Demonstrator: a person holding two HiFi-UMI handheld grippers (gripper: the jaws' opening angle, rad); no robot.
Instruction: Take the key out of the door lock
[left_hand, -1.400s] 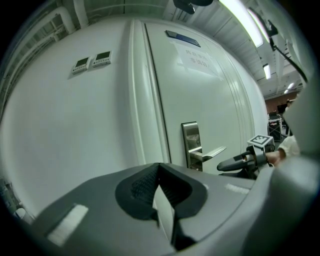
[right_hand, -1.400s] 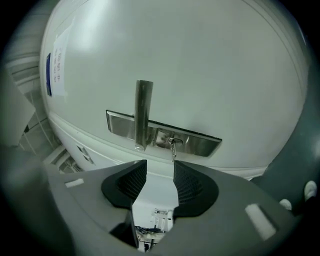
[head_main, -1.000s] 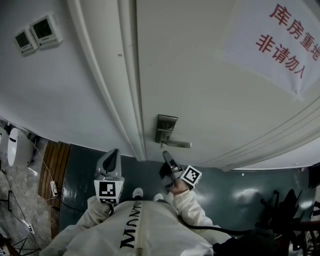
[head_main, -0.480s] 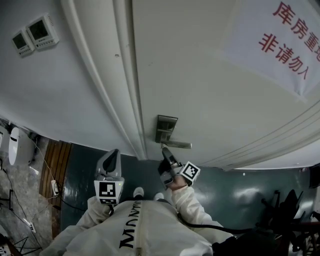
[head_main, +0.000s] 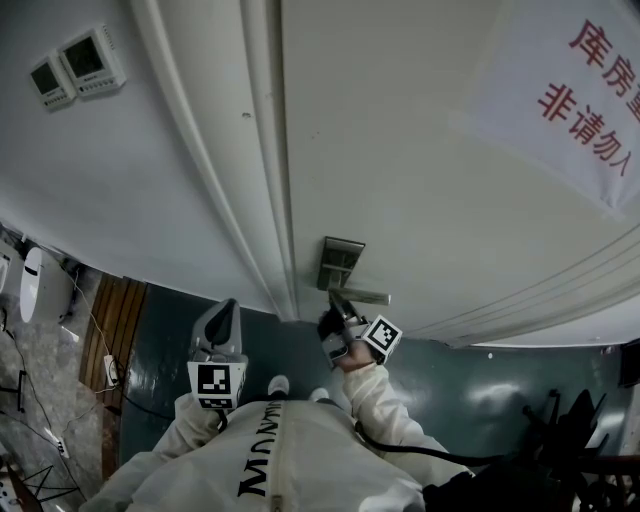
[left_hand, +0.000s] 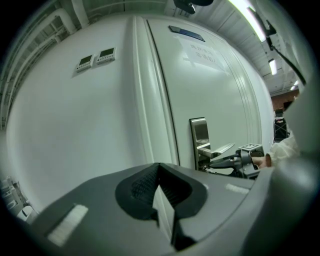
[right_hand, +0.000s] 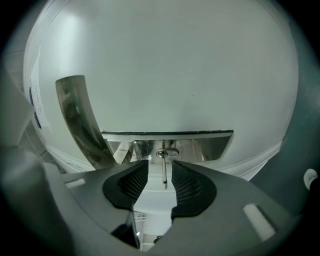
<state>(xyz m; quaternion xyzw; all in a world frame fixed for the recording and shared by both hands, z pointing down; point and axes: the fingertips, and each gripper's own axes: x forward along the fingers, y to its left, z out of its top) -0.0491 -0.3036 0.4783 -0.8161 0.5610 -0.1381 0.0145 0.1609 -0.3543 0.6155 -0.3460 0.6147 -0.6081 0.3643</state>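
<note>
White door above dark-green floor, right tool spread, just closing round key; left tool pressed together

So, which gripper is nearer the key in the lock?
Right. The right gripper has the key between its jaws, which have just been closing; the left gripper hangs back, left of the lock.

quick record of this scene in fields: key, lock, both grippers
key: in the lock, below the handle, sticking out
right gripper: at the key, fingers apart on either side of it, just been closing, not pressing it
left gripper: fingers together, nothing held, away from the lock
task state: key not yet out
</note>
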